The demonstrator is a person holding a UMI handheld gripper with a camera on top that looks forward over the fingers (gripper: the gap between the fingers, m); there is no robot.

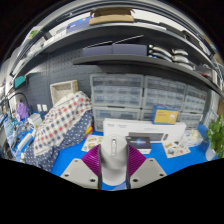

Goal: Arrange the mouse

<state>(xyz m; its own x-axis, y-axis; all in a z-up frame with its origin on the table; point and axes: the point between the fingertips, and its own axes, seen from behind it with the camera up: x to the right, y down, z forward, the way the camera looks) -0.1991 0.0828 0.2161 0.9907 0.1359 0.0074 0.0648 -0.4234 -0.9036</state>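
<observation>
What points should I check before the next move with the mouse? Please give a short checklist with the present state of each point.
1. Mouse stands between the gripper pads: ok.
2. Both fingers press firmly on the mouse: cannot tell.
3. Mouse lifted off the blue table: cannot tell.
4. White box just ahead could block the path: not ok.
5. Checked cloth lies aside from the fingers: ok.

White mouse (113, 152); purple tool pads (93, 158); blue tabletop (70, 157); red-white-blue plaid cloth (60, 122).

Blue table (70, 157) – white box (127, 131) at 12 o'clock, papers (178, 149) at 2, plaid cloth (58, 125) at 10.
</observation>
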